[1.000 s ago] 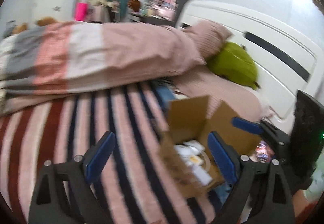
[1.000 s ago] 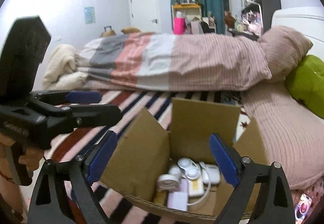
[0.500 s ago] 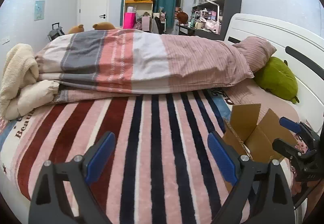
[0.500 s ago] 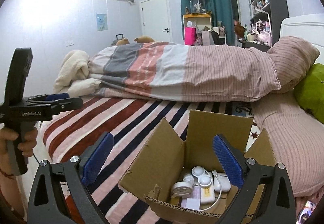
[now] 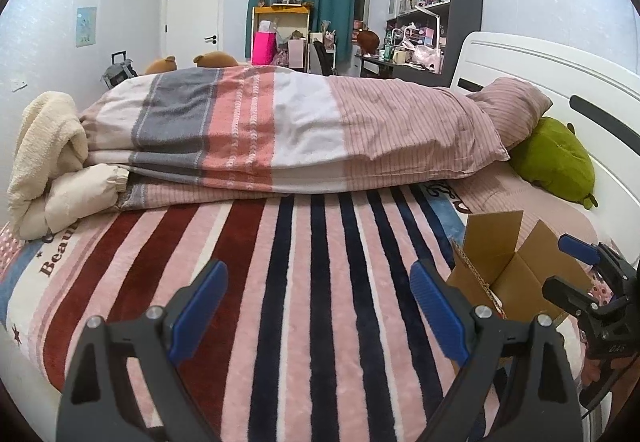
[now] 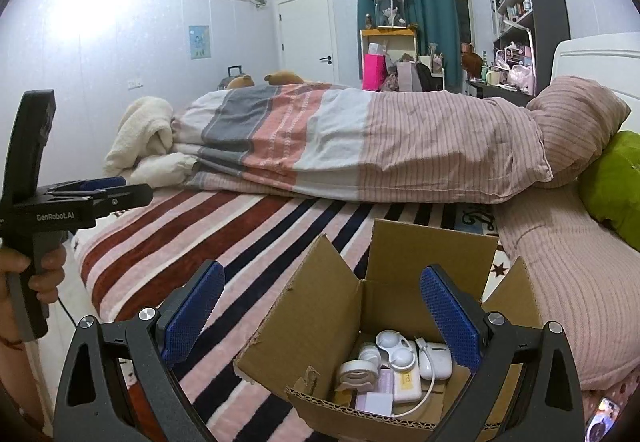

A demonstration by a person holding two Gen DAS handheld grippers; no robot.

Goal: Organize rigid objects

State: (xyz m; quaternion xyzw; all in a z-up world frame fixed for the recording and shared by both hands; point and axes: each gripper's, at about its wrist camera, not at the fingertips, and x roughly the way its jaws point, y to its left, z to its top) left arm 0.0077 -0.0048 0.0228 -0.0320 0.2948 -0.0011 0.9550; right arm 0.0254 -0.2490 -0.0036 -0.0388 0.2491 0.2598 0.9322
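Both the left gripper [image 5: 318, 306] and the right gripper [image 6: 320, 310] have fingers spread wide, holding nothing; the open box [image 6: 320, 326] sits between the right fingers.

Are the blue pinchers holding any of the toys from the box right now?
No. The left gripper and the right gripper are both wide open with nothing between their pads. The little white things still lie inside the cardboard box.
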